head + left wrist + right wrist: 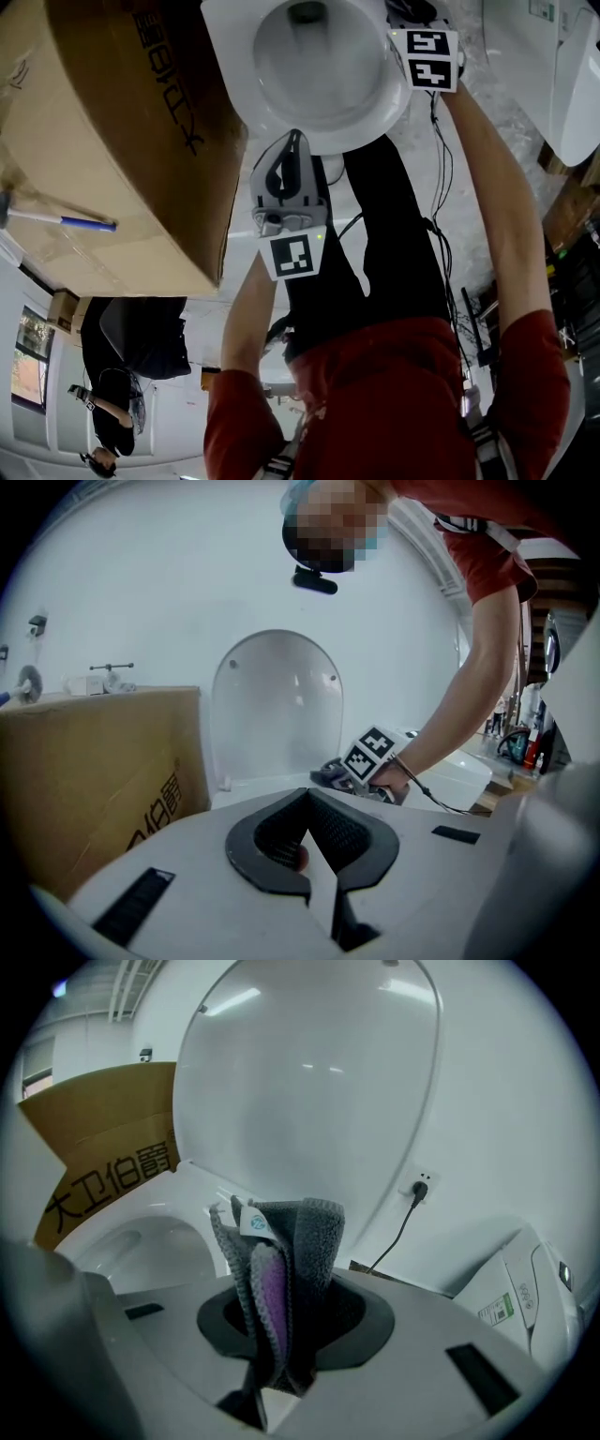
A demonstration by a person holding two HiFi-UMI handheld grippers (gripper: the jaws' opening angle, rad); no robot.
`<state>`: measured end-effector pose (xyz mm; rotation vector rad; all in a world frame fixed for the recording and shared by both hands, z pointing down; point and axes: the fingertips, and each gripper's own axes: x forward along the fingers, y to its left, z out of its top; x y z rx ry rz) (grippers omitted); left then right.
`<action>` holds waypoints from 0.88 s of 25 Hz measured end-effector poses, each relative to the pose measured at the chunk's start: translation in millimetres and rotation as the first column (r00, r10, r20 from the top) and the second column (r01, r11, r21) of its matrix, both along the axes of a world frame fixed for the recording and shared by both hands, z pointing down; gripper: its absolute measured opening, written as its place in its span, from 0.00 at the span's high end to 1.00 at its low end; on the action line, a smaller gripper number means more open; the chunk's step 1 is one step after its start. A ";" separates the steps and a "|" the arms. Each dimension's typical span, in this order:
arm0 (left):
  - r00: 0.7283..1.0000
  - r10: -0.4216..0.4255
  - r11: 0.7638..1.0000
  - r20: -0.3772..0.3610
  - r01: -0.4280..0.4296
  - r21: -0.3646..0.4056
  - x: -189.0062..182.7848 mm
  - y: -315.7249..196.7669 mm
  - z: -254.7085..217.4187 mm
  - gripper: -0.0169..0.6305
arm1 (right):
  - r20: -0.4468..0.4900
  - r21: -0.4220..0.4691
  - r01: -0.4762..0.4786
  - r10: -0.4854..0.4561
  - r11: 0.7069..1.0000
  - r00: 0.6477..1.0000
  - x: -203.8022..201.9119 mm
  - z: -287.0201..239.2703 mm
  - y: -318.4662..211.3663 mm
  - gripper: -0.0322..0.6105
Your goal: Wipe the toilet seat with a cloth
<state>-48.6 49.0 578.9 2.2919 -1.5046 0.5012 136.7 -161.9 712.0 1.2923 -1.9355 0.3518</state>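
progress: cloth is in hand and at the toilet; wiping is judged barely begun or about to begin, not finished.

the folded grey terry cloth with a purple inner face (286,1269) stands upright in the right gripper (292,1330). the jaws are clenched on its lower end, and a small white label sits near its top edge.

in the head view that gripper is at the top right of the frame, at the back right of the glossy white oval toilet seat (375,111), on the hinge side. in the right gripper view the cloth fills centre frame and points toward the raised white plastic lid (309,1082). the seat lies to the lower left, and the cloth's tip looks clear of it. no view confirms contact.

done: lid up, cloth gripped, gripper brought to the seat.
left: judged most or all of the ring. no damp streak or wiped band shows, so i cannot tell which arc is covered.

left gripper (309,855): jaws pressed together, nothing gripped that i can see. it sits at centre of the head view, just below the seat's front rim, and looks idle.

seat: white, unmarked, no visible dirt.

surroundings: 1 large brown cardboard box (103,141) stands close on the left of the frame. 1 black plug and cord (419,1188) is on the wall right of the lid.
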 end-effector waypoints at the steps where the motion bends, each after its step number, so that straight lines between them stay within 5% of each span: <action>1: 1.000 -0.006 1.000 -0.003 0.006 0.001 -2.2 -1.7 -0.1 0.95 | 0.003 0.006 -0.017 0.017 1.000 1.000 -4.9 -1.5 -6.7 0.82; 10: 0.997 -0.082 0.996 -0.011 0.082 0.023 -36.0 -15.8 -3.2 0.95 | 0.092 0.048 -0.022 0.018 0.999 0.996 -98.1 -12.3 -37.3 0.82; 16: 0.992 -0.129 0.991 0.002 0.129 0.040 -63.3 -17.8 -6.3 0.95 | 0.175 0.007 0.057 -0.058 0.998 0.983 -181.8 -9.2 -29.6 0.82; 22: 0.986 -0.167 0.986 0.000 0.166 0.030 -83.5 -12.2 -3.2 0.95 | 0.193 -0.026 0.061 -0.055 0.998 0.980 -200.3 -8.9 -29.7 0.82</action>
